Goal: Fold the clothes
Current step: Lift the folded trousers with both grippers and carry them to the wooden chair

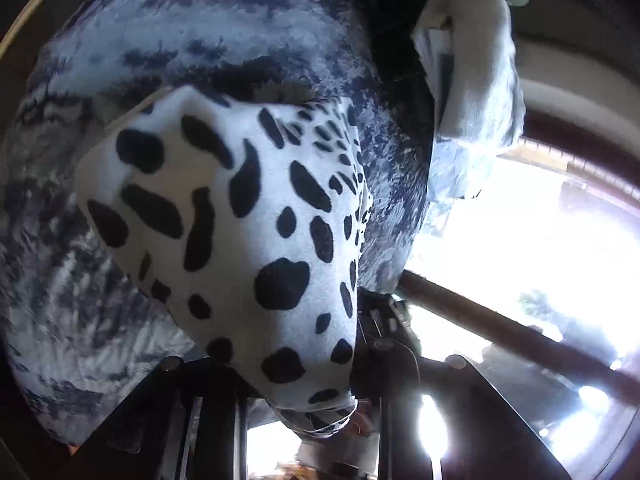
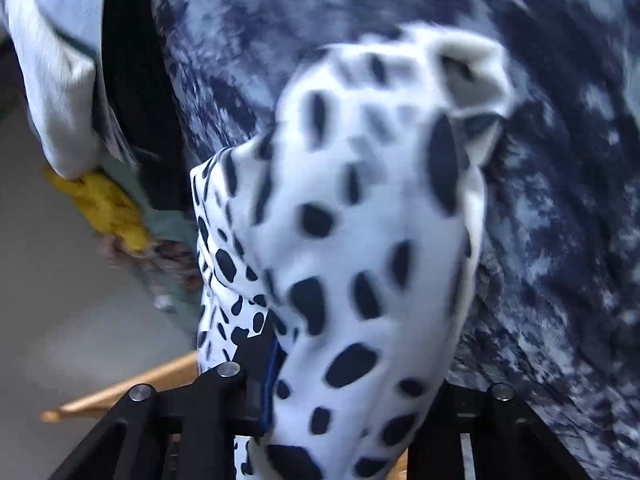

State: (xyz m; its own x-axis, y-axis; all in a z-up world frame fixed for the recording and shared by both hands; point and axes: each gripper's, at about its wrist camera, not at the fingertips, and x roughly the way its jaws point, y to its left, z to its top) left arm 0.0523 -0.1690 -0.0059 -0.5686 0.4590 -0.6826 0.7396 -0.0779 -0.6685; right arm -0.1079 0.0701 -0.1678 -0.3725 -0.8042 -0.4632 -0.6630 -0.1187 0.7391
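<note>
No legible writing or labels. White garment with black spots (image 1: 248, 216) hangs between both grippers, in front of a blue-grey mottled fabric (image 1: 168, 32). Left gripper (image 1: 320, 412): jaws narrow, clamped on a bunched edge. Right gripper (image 2: 340, 420): jaws narrow, cloth gripped between them. Pale cloths (image 2: 52, 92) and a yellow one (image 2: 108, 208) lie left; bright window (image 1: 540, 240) in left view.
</note>
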